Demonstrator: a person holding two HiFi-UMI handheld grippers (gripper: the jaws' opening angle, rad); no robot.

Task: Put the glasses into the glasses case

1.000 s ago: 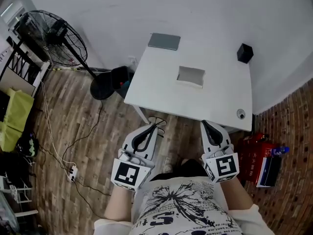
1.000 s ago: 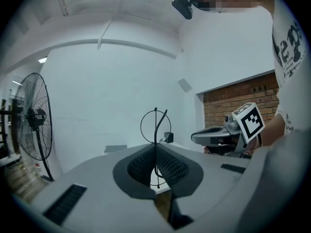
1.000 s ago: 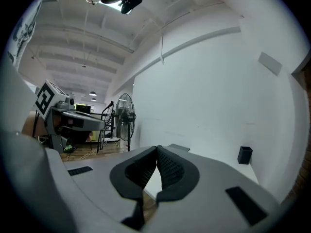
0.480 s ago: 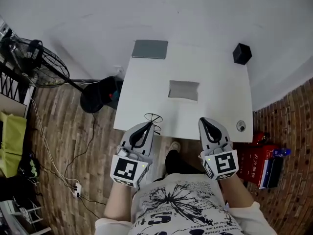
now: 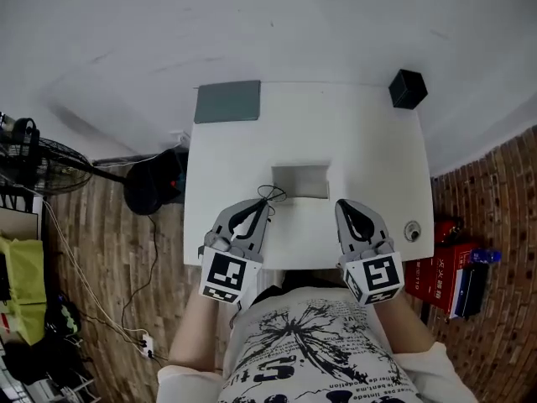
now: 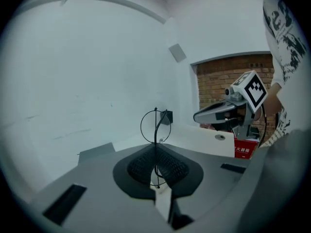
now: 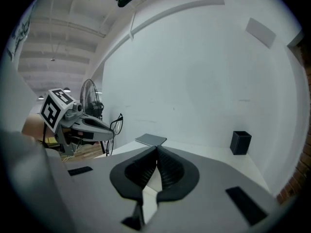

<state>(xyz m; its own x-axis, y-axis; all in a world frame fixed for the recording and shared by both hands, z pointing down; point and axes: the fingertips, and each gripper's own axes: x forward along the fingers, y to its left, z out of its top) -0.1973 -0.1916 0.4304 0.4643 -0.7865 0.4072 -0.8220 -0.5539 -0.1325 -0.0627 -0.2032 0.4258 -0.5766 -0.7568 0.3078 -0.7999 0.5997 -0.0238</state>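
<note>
Thin black wire-framed glasses (image 5: 270, 194) stick out of my left gripper (image 5: 262, 202), which is shut on them. They hang over the white table (image 5: 369, 154), just at the near left corner of the open grey glasses case (image 5: 299, 180). In the left gripper view a round lens (image 6: 155, 126) stands above the closed pads (image 6: 167, 166). My right gripper (image 5: 343, 205) is shut and empty, to the right of the case near the table's front. Its pads (image 7: 167, 171) meet with nothing between them, and the left gripper (image 7: 85, 123) with the glasses (image 7: 116, 123) shows off to the left.
A grey flat pad (image 5: 227, 101) lies at the table's far left corner and a black cube (image 5: 407, 88) at the far right. A small round disc (image 5: 411, 232) sits at the front right. A fan (image 5: 33, 154) stands left of the table, red boxes (image 5: 445, 275) right.
Both grippers have moved forward from in front of the table to over its near edge. The glasses, still held, have come up to the case.
</note>
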